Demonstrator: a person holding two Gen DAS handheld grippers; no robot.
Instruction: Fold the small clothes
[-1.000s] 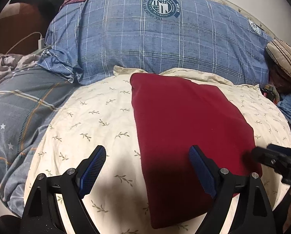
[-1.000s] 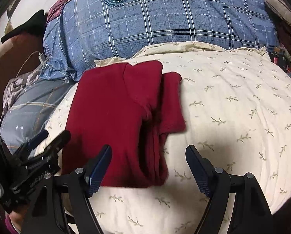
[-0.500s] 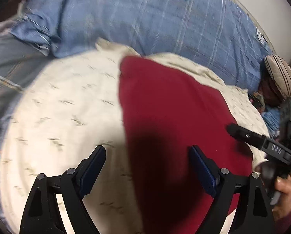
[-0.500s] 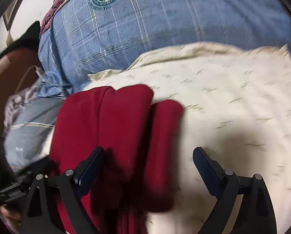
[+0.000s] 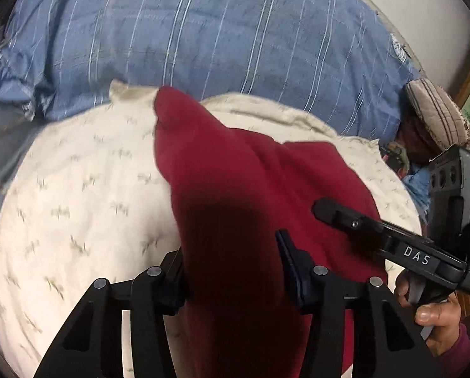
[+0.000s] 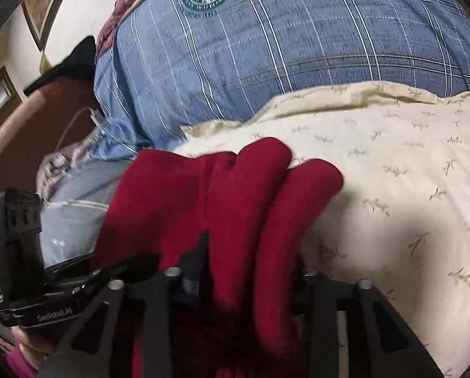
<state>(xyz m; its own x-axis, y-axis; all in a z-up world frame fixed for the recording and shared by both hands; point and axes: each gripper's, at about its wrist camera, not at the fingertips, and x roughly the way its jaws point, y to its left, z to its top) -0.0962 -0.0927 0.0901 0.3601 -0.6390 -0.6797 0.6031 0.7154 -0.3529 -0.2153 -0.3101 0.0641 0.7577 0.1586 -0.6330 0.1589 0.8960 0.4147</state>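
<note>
A: On the cream, leaf-printed quilt [image 5: 77, 195], near edge — the dark red folded knit garment [image 5: 235, 182] is found lying lengthwise, its far tip pointing toward the blue plaid duvet with the round crest [image 5: 235, 31].

B: Grip status of the left gripper [image 5: 231, 267]?

A: Jaws are closing, with the near left edge of the garment bunched between them. Contact on both pads is judged likely, as cloth fills the whole gap.

B: And the right gripper [image 6: 250, 277]?

A: Closing likewise. In the right wrist view the stacked red layers [image 6: 266, 204] are seen running straight down between its fingers; the rolled folds appear pinched together. In the left wrist view the same tool [image 5: 376, 230] is seen at the garment's right near corner, held by a hand [image 5: 433, 315].

B: Why both near corners?

A: A hold at two corners of one edge is judged to keep that edge straight, so the near half can be carried toward the far half without the layers sliding apart.

B: Surroundings?

A: A striped brown cushion [image 5: 439, 116] is noted at far right, well apart.
</note>
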